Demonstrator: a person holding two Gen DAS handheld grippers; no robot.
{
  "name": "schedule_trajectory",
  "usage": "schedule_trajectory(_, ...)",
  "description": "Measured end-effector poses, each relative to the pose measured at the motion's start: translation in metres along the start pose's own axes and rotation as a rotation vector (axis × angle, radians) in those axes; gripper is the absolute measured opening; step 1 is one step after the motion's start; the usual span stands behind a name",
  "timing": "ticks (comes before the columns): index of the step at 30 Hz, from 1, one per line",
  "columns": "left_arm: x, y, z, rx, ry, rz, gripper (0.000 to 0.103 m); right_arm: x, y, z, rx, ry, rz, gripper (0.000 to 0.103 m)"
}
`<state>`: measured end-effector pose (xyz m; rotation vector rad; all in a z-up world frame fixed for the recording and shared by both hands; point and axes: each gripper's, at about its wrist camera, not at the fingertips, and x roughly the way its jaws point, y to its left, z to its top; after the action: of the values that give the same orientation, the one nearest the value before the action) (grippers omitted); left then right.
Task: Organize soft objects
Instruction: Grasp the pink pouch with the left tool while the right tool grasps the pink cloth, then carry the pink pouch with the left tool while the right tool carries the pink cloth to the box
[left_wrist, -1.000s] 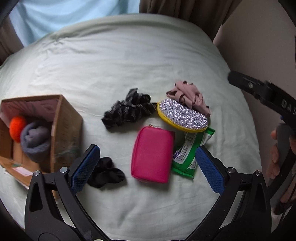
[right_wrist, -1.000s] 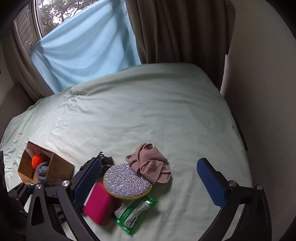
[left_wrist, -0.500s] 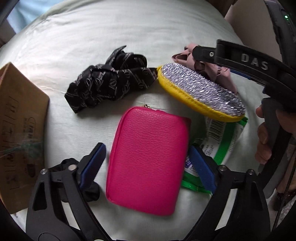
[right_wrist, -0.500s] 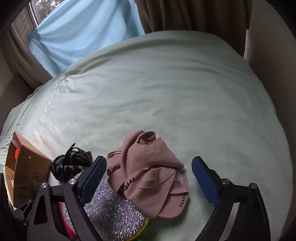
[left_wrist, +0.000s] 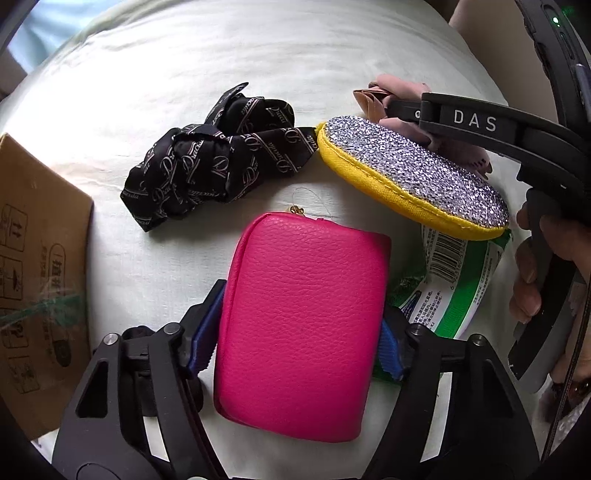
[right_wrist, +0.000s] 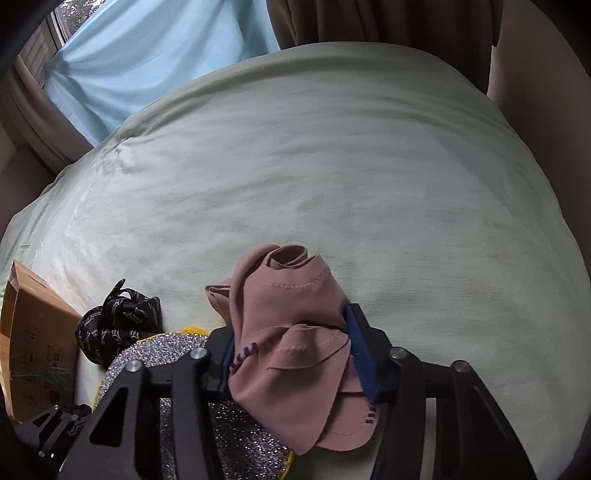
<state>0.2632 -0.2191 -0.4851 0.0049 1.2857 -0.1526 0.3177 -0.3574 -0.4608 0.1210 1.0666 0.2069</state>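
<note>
A bed (right_wrist: 332, 166) under a pale green sheet fills both views, with a light blue curtain (right_wrist: 155, 55) and brown drapes (right_wrist: 369, 18) at its far end.

A cardboard box (left_wrist: 40, 280) stands to the left of the left hand-held gripper (left_wrist: 299, 332), its printed side facing the camera. Between this gripper's blue pads lies a pink leather pouch (left_wrist: 303, 325) with a small gold zip pull at its far edge. The jaws have just been closing, and both pads now press against the pouch's long sides, so the grip is on the pouch, which rests flat on the sheet.

Ahead and to the right of it sits a round sponge (left_wrist: 410, 177) with a silver glitter top and yellow rim, partly lying over a green and white packet (left_wrist: 454, 280) with a barcode. Ahead and to the left lies a black scarf (left_wrist: 218, 162) printed with pale lettering, crumpled in a loose heap and touching the sponge's rim.

The right hand-held gripper (right_wrist: 291, 354) has also just been closing its jaws, and its pads now pinch a bunched dusty-pink garment (right_wrist: 291, 339) with stitched hems. The cloth bulges out ahead of and below the pads, over the edge of the sponge. In the left view, fingers of the person's hand (left_wrist: 543, 266) wrap around the black handle at the right edge.

A small black fabric piece (left_wrist: 140, 332) shows just behind the left gripper's left finger, mostly hidden.
</note>
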Motion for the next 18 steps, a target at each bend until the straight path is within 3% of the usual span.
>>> schedule_trajectory(11, -0.015, 0.005, 0.002, 0.018, -0.004, -0.008, 0.050, -0.008, -0.002, -0.003, 0.038, -0.031, 0.008, 0.027)
schedule_trajectory(18, -0.034, 0.002, -0.002, 0.017, -0.026, -0.024, 0.047, -0.029, -0.008, -0.003, 0.071, -0.055, 0.009, 0.026)
